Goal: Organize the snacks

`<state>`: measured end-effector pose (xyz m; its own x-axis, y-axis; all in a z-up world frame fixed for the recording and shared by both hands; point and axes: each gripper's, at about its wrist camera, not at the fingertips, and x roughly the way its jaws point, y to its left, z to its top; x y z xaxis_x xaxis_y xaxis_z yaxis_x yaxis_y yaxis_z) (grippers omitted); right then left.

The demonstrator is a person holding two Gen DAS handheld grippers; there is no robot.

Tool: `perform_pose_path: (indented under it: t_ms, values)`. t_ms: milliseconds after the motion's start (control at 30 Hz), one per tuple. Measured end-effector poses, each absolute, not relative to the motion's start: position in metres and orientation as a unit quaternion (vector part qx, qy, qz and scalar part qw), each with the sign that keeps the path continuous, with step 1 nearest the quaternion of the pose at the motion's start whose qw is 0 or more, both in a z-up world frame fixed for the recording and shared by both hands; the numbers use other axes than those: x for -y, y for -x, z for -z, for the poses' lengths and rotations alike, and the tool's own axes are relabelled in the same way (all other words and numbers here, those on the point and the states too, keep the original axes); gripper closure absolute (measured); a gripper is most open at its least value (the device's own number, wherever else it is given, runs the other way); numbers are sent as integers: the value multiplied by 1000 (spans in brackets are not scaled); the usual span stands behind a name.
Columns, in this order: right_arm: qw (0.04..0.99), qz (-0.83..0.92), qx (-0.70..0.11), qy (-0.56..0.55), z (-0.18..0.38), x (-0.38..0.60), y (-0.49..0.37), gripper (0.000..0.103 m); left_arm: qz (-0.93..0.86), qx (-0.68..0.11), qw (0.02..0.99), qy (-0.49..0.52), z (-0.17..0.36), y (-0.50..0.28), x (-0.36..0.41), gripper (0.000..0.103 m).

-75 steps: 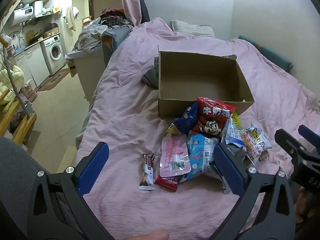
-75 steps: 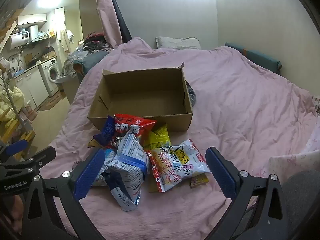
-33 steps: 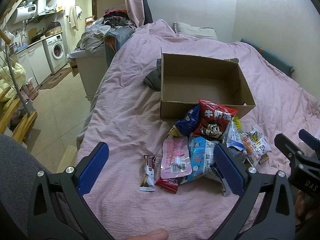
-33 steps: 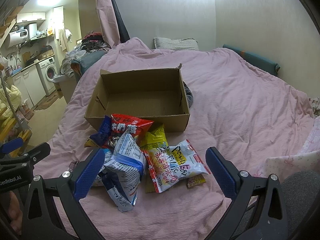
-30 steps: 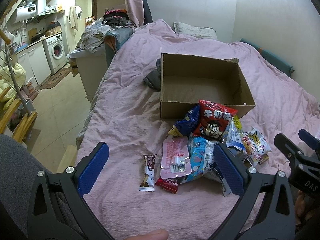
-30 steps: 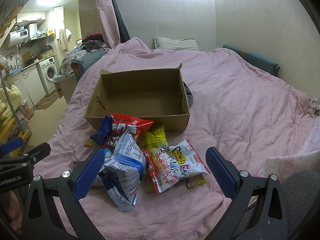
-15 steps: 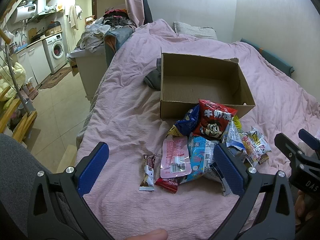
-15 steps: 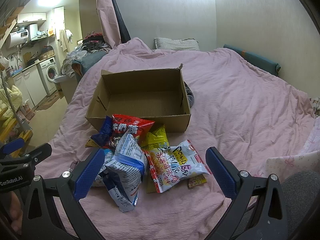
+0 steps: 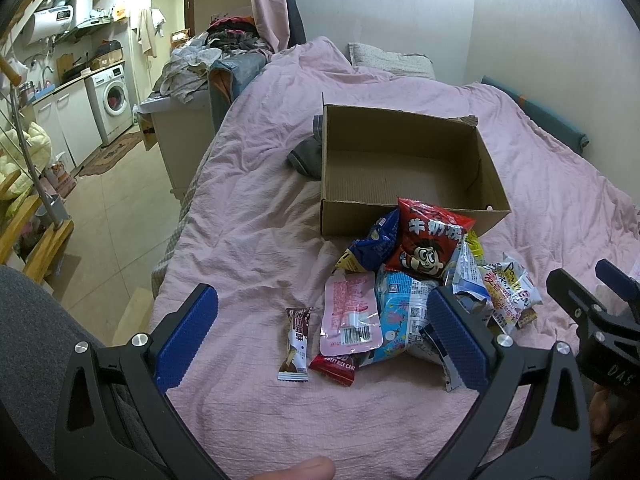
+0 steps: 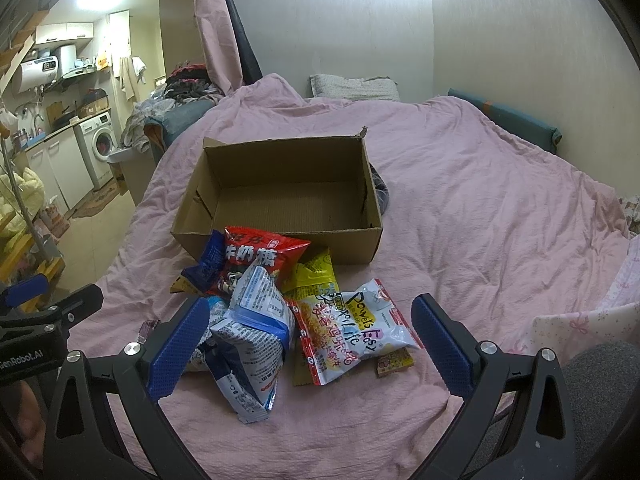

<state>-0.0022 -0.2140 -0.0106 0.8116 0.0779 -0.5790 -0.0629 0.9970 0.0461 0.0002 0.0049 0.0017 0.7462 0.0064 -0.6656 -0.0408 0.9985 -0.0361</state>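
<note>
An open, empty cardboard box [image 9: 404, 160] [image 10: 292, 196] sits on the pink bed. A pile of snack packets lies just in front of it: a red bag [image 9: 428, 240] [image 10: 260, 256], a dark blue bag [image 9: 372, 246], a pink pouch [image 9: 350, 312], a light blue bag [image 9: 400, 316], a small brown bar [image 9: 296, 338], a white-and-blue bag [image 10: 250, 328], a yellow bag [image 10: 314, 272] and a white noodle packet [image 10: 356, 330]. My left gripper [image 9: 320, 340] is open and empty above the near snacks. My right gripper [image 10: 310, 344] is open and empty above the pile.
The pink quilt [image 10: 480, 200] covers the whole bed. A grey cloth [image 9: 306, 156] lies by the box's far left corner. The bed's left edge drops to a tiled floor [image 9: 112, 216] with a washing machine [image 9: 112, 100]. A pillow [image 10: 352, 86] lies at the far wall.
Both grippers stay open and drift only slightly. The snacks and the box have not moved.
</note>
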Motion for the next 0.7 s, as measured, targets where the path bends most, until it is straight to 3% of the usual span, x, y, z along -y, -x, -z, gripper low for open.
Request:
perform_pose_path:
  t_ms: [700]
  values:
    - [946,-48,-317,-38,4,226,-4,0,-5,-373,927,30,2,-3,-5,0]
